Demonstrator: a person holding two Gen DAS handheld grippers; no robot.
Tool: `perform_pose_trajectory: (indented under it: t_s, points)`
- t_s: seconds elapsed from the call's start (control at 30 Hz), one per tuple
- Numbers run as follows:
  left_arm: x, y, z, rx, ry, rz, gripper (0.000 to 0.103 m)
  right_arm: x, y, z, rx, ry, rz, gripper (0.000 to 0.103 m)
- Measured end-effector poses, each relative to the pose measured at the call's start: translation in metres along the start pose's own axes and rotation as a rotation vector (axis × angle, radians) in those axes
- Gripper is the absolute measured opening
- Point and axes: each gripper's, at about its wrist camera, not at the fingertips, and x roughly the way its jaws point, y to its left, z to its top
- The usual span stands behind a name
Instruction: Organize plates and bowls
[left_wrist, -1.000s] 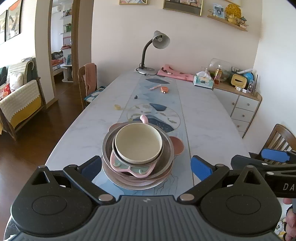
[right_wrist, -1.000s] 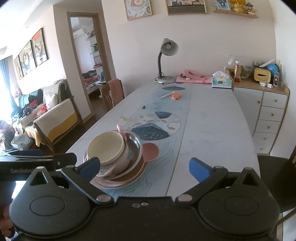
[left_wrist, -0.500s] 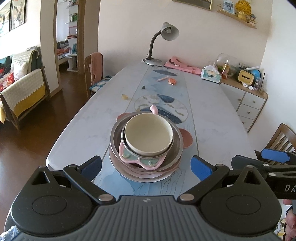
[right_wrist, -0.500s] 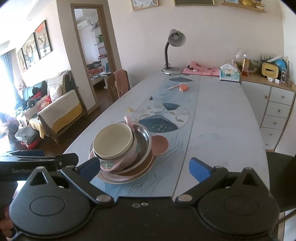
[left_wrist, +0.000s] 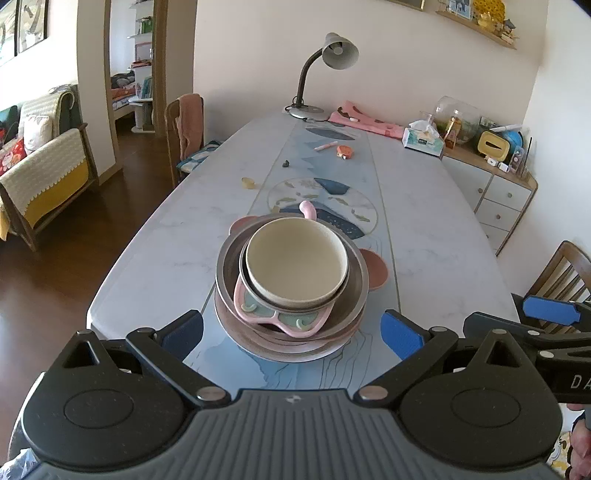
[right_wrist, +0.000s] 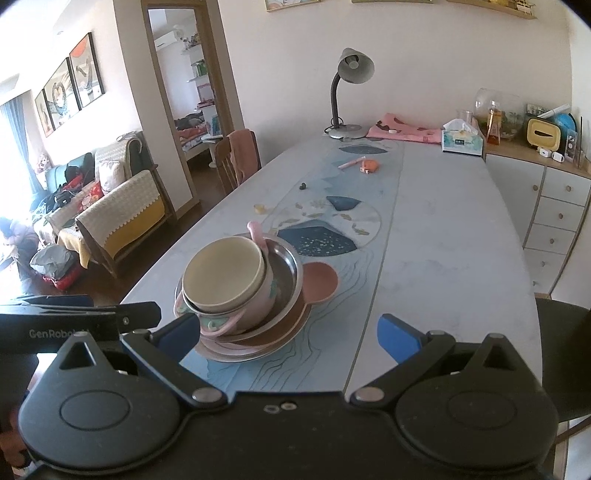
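While both jaws stand wide apart and grip nothing, the left hand-held gripper (left_wrist: 291, 330) points level at the stack, cream bowl (left_wrist: 296, 263) on top of pink dish (left_wrist: 284, 319), steel bowl (left_wrist: 356, 286) and plates near the table (left_wrist: 436, 236) front edge; right hand-held gripper (right_wrist: 288, 330) hovers beside, aimed right of it.

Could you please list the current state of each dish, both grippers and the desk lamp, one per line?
Cream bowl: upright, empty, top of the stack.
Pink bowl: nested under the cream bowl.
Steel bowl: holds both bowls.
Plates: stacked at the bottom on the table.
Left gripper: open, empty.
Right gripper: open, empty.
Desk lamp: upright; whether lit, cannot tell.
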Motion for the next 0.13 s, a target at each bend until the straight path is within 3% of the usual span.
perform_pose_trajectory:
  t_s: [0.13]
  points:
    - [0.0038, -0.0008, 0.0024, 0.002, 0.004, -0.001, 0.103, 0.0036, -0.0021, 0.0019, 0.003, 0.002, -0.003, 0.103]
